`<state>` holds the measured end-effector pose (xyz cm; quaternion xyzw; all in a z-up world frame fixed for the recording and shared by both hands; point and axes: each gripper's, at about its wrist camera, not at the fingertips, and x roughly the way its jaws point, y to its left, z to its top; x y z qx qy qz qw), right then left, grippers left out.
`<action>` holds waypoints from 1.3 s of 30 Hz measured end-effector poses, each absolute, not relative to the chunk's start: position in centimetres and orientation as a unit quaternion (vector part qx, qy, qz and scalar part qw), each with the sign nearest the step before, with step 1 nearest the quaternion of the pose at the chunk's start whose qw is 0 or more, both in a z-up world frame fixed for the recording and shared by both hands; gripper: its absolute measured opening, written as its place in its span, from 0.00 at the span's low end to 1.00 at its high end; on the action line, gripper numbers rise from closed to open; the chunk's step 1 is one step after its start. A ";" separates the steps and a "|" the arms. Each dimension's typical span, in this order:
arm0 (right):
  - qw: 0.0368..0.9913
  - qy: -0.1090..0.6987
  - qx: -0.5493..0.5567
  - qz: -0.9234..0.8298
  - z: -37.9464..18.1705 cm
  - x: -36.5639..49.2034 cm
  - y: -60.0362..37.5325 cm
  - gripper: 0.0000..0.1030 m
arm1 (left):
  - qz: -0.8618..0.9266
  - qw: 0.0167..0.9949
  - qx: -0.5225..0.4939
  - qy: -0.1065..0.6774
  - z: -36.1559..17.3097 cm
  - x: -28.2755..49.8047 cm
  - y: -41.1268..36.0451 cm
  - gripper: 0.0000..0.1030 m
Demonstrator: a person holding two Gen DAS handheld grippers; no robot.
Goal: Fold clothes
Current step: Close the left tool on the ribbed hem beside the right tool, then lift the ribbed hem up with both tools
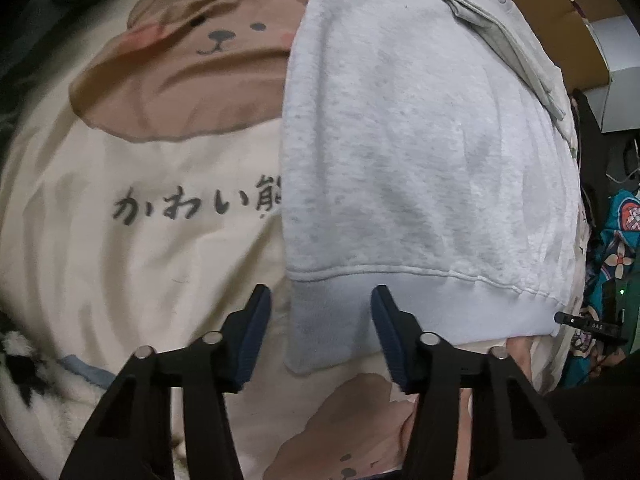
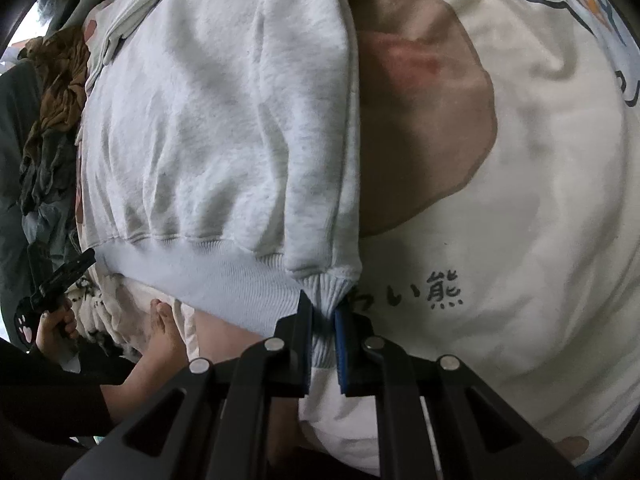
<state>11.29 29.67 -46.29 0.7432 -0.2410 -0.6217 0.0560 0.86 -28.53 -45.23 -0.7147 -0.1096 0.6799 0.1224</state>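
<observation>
So we've got a light grey sweatshirt lying on a cream bear-print blanket, filling the middle and right of the left wrist view and the upper left of the right wrist view. Its ribbed hem runs across the lower part of both frames.

Our right gripper has its fingers pinched nearly together on a corner of the hem, lower centre of that frame; the ribbing is bunched up between the blue pads.

Our left gripper sits at the bottom of its frame with the fingers about halfway apart. The other hem corner lies between them, but the pads aren't pressing on it as far as we can see.

In the right wrist view, far left, a hand holds the left gripper's handle, and a bare foot shows just below the hem. Crumpled brown and dark clothes are heaped at the upper left edge.
</observation>
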 end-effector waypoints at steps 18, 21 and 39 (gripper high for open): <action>0.063 -0.244 0.744 -0.619 -45.0 11.4 29.6 0.08 | 0.665 0.132 -0.716 -0.167 -45.7 1.9 -28.2 0.08; 0.067 -0.244 0.743 -0.620 -44.0 11.5 29.6 0.08 | 0.668 0.136 -0.714 -0.158 -44.2 2.3 -27.6 0.07; 0.089 -0.228 0.721 -0.648 -35.9 11.5 31.2 0.07 | 0.676 0.168 -0.701 -0.154 -34.8 4.4 -28.1 0.04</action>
